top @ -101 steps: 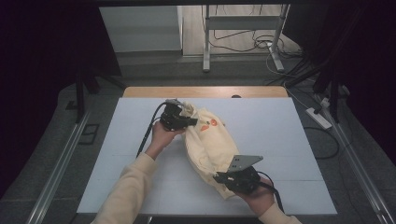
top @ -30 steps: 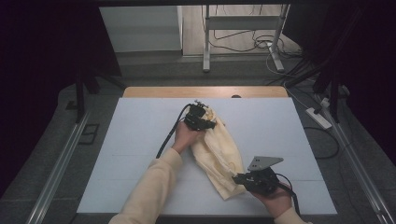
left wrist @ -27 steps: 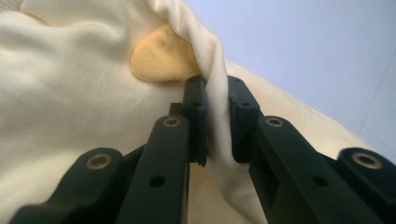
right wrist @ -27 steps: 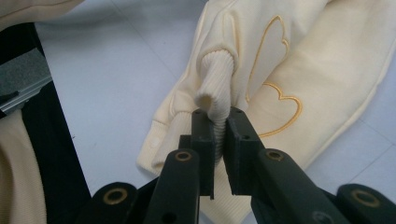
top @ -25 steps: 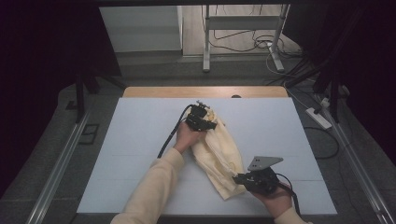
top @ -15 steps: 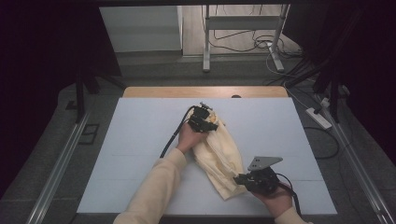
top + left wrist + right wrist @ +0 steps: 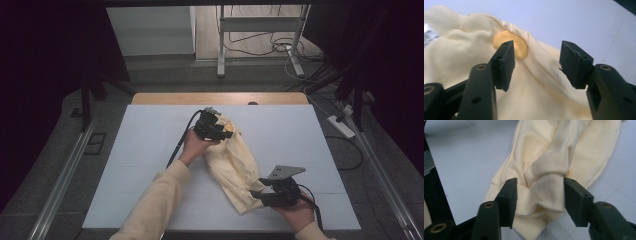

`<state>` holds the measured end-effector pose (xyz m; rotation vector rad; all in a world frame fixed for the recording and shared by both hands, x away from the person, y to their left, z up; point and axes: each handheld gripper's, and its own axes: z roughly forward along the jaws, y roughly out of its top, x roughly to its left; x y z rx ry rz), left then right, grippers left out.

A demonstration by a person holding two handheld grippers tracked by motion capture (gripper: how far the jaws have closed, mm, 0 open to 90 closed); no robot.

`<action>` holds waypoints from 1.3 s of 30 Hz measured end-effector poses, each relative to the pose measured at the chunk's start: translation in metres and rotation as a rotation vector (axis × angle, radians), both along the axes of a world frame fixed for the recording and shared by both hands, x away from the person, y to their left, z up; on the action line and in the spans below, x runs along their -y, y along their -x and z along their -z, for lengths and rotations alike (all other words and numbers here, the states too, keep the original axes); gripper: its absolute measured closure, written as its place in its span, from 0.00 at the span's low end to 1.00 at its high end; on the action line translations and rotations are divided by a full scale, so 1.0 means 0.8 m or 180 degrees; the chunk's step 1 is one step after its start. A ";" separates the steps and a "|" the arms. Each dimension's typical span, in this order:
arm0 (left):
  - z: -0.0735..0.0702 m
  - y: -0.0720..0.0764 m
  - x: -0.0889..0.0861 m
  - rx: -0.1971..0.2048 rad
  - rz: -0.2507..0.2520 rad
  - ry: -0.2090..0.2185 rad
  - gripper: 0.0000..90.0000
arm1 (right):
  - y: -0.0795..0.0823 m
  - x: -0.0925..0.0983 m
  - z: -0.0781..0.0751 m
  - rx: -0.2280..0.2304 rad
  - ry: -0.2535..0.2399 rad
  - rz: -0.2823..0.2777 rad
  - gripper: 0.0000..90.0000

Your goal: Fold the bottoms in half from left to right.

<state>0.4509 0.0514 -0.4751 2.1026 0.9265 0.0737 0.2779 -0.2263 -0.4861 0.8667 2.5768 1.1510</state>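
1. Table (image 7: 150,150): pale blue-white top, wooden strip along the far edge. Bare apart from the one garment.

2. Cream sweatshirt (image 7: 232,162): folded into a long narrow bundle, lying diagonally from centre-far toward near-right. Ribbed hem and a cuff (image 7: 547,192) at the near end; small orange patch (image 7: 511,43) at the far end.

3. Handling, by judgement: light, soft, limp knit. It will sag and unfold if lifted from one point, and it drags rather than slides on the table. The ribbed bands at hem and cuff are thicker and firmer, so they make the best pinch points; a pinch on the loose body picks up only one layer.

4. Left gripper (image 7: 220,131): at the far end of the bundle, lifted slightly off it. Jaws about half open, having just spread; cloth lies beyond and below the pads, none pinched.

5. Right gripper (image 7: 260,195): at the near end. Jaws likewise have just opened to about half; the cuff sits between them and the pads do not press it.

6. Against the earliest frame: the garment was broader and lay more across the centre, and the left gripper sat further left. The bundle is now narrower and longer. A second ago both grippers were clamped on it; now both have let go.
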 end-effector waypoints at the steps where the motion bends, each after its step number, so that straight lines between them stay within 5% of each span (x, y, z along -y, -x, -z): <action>1: -0.002 0.005 -0.004 0.0018 -0.0005 0.0004 0.47 | -0.001 0.001 -0.001 0.0016 -0.0011 0.0015 0.47; 6: -0.004 0.024 -0.026 0.0057 -0.0017 0.0083 0.45 | -0.005 0.004 -0.006 0.0059 -0.0029 0.0091 0.44; 20: -0.009 0.072 -0.075 0.0193 0.0028 0.0044 0.42 | -0.022 0.004 -0.005 0.0058 -0.0001 0.0152 0.44; 39: -0.003 0.121 -0.130 0.0136 -0.0046 0.0142 0.42 | -0.051 -0.011 -0.018 0.0153 -0.0023 0.0237 0.43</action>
